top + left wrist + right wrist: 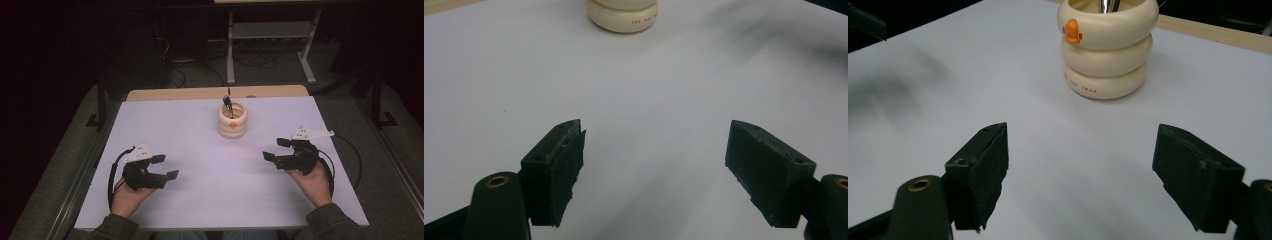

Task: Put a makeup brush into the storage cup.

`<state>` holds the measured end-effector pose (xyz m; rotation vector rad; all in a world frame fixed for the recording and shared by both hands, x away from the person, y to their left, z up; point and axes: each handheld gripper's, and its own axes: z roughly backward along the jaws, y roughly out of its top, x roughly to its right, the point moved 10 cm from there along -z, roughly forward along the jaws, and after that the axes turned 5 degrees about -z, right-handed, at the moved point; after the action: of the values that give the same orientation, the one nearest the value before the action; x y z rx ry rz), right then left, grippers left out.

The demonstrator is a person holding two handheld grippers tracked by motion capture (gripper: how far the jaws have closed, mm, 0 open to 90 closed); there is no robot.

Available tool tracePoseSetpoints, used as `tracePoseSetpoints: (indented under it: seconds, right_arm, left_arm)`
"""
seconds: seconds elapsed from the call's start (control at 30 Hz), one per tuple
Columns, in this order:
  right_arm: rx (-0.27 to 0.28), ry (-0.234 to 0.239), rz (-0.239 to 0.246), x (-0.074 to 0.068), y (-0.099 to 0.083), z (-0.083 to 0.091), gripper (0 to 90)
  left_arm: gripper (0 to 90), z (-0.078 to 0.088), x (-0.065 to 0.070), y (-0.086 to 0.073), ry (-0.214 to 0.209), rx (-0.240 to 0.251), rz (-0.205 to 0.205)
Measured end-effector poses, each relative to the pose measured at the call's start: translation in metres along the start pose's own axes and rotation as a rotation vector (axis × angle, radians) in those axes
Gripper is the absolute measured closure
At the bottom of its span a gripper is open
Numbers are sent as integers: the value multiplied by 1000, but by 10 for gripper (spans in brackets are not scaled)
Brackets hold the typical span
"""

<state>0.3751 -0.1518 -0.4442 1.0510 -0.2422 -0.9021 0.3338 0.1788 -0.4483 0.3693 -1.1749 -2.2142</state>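
Observation:
A cream ribbed holder [232, 120] with an orange duck-shaped knob stands upright toward the back middle of the white table [200, 200]; a dark pen-like item with a metal part sticks up out of it. In the right gripper view the holder [1105, 47] stands ahead, slightly right of centre. In the left gripper view the holder's base [623, 15] is at the top edge. My left gripper [167, 166] rests at the front left, open and holding nothing. My right gripper [276, 149] is at the front right, open, jaws pointing left toward the table's middle.
A strip of wooden tabletop [215, 92] shows beyond the white sheet. Behind the table stands a metal frame with cables [265, 50] on a dark floor. Cables trail from both grippers near the table's side edges.

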Motion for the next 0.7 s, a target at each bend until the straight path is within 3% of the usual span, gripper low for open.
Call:
tracePoseSetpoints:
  seconds: [0.7]
  right_arm:
    - [11, -12, -13, 2, -17, 14, 209]
  left_arm:
    - [221, 9, -1, -14, 5, -11, 6]
